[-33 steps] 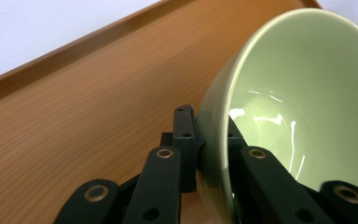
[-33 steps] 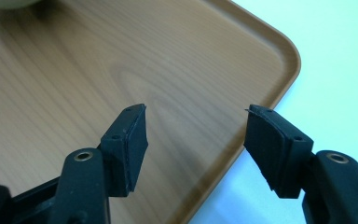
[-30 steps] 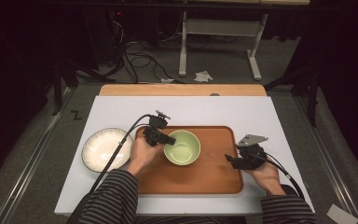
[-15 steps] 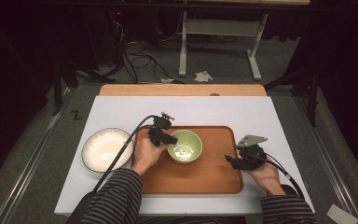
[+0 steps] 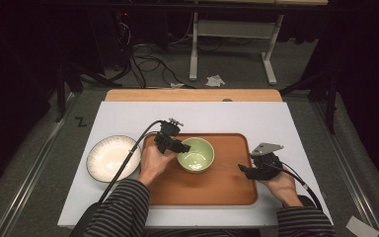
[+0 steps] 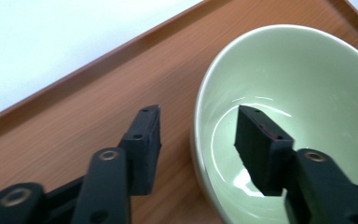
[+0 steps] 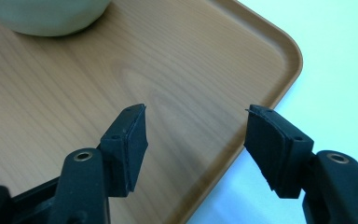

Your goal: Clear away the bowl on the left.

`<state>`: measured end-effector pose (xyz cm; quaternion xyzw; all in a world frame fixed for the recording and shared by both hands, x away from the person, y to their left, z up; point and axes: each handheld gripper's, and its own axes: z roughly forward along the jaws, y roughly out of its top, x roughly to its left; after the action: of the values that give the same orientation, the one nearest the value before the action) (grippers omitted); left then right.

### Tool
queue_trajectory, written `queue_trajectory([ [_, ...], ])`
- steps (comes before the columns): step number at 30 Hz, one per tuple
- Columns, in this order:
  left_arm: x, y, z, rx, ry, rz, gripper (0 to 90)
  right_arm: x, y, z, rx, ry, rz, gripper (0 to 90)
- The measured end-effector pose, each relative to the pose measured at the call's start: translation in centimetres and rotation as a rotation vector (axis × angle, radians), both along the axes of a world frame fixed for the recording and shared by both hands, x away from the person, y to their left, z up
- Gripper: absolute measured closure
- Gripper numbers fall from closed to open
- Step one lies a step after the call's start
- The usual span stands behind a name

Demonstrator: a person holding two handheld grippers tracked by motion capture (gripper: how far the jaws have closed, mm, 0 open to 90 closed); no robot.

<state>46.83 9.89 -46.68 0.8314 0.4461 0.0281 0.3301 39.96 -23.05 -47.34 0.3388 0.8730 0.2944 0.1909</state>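
Observation:
A pale green bowl (image 5: 196,154) stands on a wooden tray (image 5: 217,186), left of the tray's middle. My left gripper (image 5: 179,146) is at the bowl's left rim. In the left gripper view the left gripper (image 6: 199,116) is open and straddles the bowl (image 6: 298,84), one jaw inside it and the other outside over the tray (image 6: 74,126). The jaws do not pinch the rim. My right gripper (image 5: 243,169) hovers low over the tray's right side, open and holding nothing. In the right gripper view the right gripper (image 7: 198,112) is above the tray's rounded corner (image 7: 279,51).
A white plate (image 5: 112,158) lies on the white tabletop (image 5: 202,118) just left of the tray. A wooden board (image 5: 192,95) borders the table's far edge. Beyond it are a desk frame and cables on the floor. The bowl's underside (image 7: 51,16) shows in the right gripper view.
The left gripper and the bowl have shifted slightly to the right on the tray. The right gripper has stayed where it was.

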Motion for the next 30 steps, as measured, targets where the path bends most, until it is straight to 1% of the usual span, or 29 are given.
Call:
queue_trajectory([
  [1,-0.1,0.0,0.1,-0.003,-0.004,0.001,45.9,-0.1,0.0,0.0,-0.006,-0.006,0.003,40.5],
  [2,-0.2,0.1,0.5,-0.006,-0.023,0.009,44.4,-0.1,0.0,0.0,0.002,-0.005,0.005,40.5],
  [3,-0.3,0.3,0.7,-0.011,-0.036,0.013,42.8,0.0,0.0,0.1,-0.001,-0.001,0.005,40.5],
  [4,-0.3,0.4,1.0,-0.012,-0.040,0.009,41.7,0.0,-0.1,0.1,0.000,0.005,0.006,40.4],
  [8,-0.6,0.9,1.6,-0.045,-0.060,0.008,38.0,-0.1,0.0,0.1,-0.002,0.003,0.010,40.4],
  [10,-0.7,1.1,1.9,-0.038,-0.067,0.000,36.9,-0.1,0.0,0.0,0.006,-0.006,0.006,40.4],
  [11,-0.8,1.2,2.1,-0.068,-0.071,-0.005,35.5,0.0,0.1,0.0,0.003,-0.006,0.009,40.5],
  [12,-0.8,1.2,2.3,-0.082,-0.069,-0.005,35.1,0.0,0.1,0.0,0.006,-0.007,0.010,40.4],
  [15,-0.9,1.4,2.5,-0.076,-0.083,-0.004,34.1,0.0,0.0,0.0,0.008,0.005,-0.001,40.4],
  [16,-0.9,1.7,2.6,-0.069,-0.084,0.002,31.8,0.0,0.0,-0.1,0.015,0.011,0.000,40.3],
  [18,-0.9,2.1,2.9,-0.085,-0.089,0.008,31.0,0.0,0.1,-0.1,0.010,0.009,0.012,40.4],
  [19,-0.9,2.1,2.9,-0.085,-0.089,0.008,30.5,0.0,0.1,-0.1,0.010,0.009,0.012,40.4],
  [21,-1.2,2.2,3.2,-0.070,-0.112,0.005,30.2,0.0,0.1,-0.1,0.010,0.003,0.017,40.4],
  [22,-1.4,2.1,3.2,-0.058,-0.124,0.007,29.9,0.0,0.0,0.0,0.010,0.006,0.008,40.4],
  [23,-1.4,2.0,3.2,-0.050,-0.133,0.005,29.7,0.0,0.0,0.0,0.011,0.001,0.009,40.4],
  [24,-1.5,1.9,3.2,-0.043,-0.138,0.006,29.0,0.0,-0.1,0.1,0.014,0.003,-0.002,40.4],
  [26,-1.5,1.9,3.2,-0.037,-0.139,0.006,27.6,0.0,-0.1,0.1,0.012,0.002,-0.003,40.4],
  [27,-1.6,1.8,3.1,-0.028,-0.144,-0.001,27.6,0.0,-0.1,0.1,0.013,0.003,-0.002,40.4],
  [28,-1.7,1.7,3.1,-0.004,-0.149,-0.004,25.9,0.1,-0.1,0.0,0.012,0.008,0.003,40.4],
  [29,-1.7,1.7,3.1,-0.004,-0.149,-0.004,25.6,0.1,-0.1,0.0,0.012,0.008,0.003,40.4],
  [30,-1.8,1.7,3.1,0.007,-0.149,-0.007,25.6,0.2,-0.1,0.0,0.010,0.005,0.008,40.4],
])
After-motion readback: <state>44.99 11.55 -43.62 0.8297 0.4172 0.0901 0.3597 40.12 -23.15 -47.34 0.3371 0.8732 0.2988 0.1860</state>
